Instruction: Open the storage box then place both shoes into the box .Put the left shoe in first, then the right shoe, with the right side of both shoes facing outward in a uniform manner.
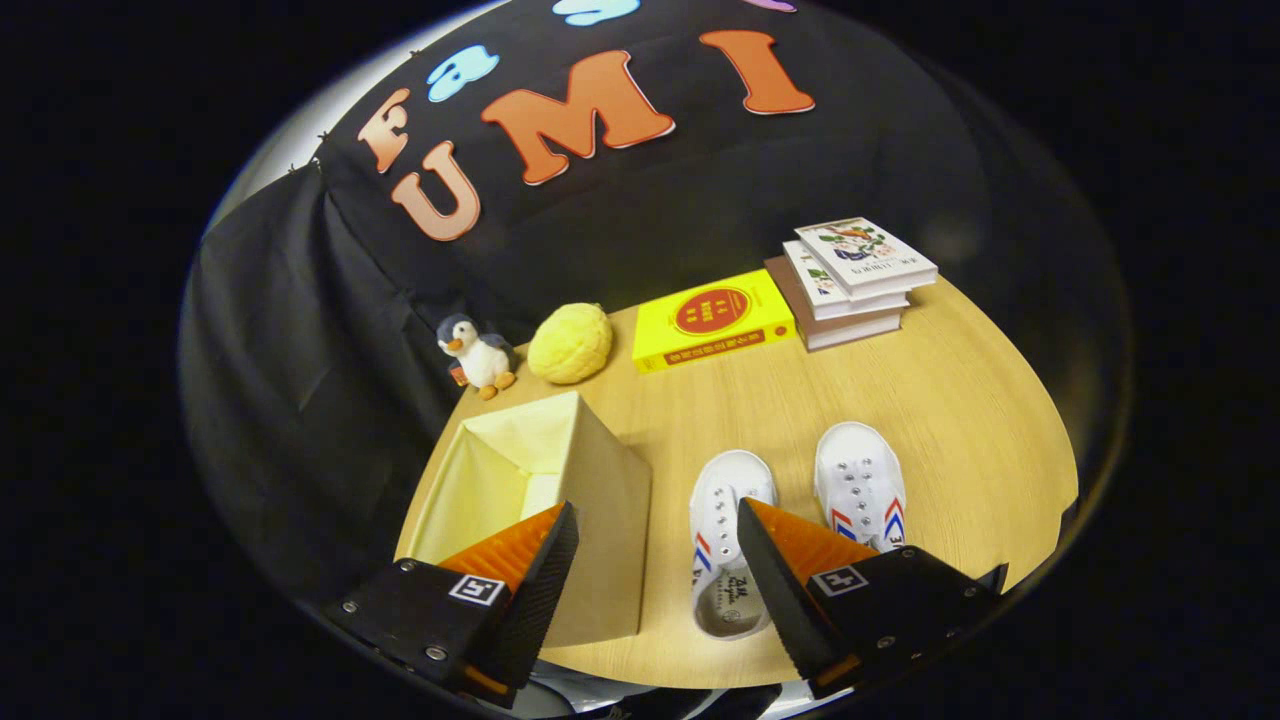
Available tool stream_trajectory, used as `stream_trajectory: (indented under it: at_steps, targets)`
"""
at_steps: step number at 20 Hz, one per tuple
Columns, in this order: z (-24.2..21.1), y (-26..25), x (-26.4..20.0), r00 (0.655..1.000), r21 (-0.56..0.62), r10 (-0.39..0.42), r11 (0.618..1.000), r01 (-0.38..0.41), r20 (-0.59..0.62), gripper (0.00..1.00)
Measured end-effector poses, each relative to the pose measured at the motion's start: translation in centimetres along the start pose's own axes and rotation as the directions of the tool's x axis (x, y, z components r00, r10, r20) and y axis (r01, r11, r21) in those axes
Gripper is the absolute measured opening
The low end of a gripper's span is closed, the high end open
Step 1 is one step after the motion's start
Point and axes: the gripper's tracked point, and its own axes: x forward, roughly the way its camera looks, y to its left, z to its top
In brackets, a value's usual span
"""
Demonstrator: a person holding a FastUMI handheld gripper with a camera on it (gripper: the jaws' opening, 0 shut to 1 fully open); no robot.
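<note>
— Where were the shoes?

— Side by side on the table, toes away; the left shoe lay just beside the open box, the right shoe next to it.

— Easy to lift?

— Light, soft canvas, I'd guess; best pinched at the heel collar.

— And the gripper?

— Spread wide, holding nothing, touching nothing that I could see.
</note>
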Motion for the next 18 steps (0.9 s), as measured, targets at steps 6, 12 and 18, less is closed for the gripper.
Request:
stream_trajectory:
  at_steps: [6, 12, 18]
  targets:
    - [-4.6, -4.3, 2.5, 0.988, 0.025, -0.065, 0.997, 0.069, -0.139, 0.82]
    - [-7.8, -6.6, 5.4, 0.966, -0.022, -0.106, 0.994, 0.104, -0.237, 0.68]
    - [-9.6, -7.1, 7.8, 0.938, -0.077, -0.134, 0.990, 0.115, -0.320, 0.42]
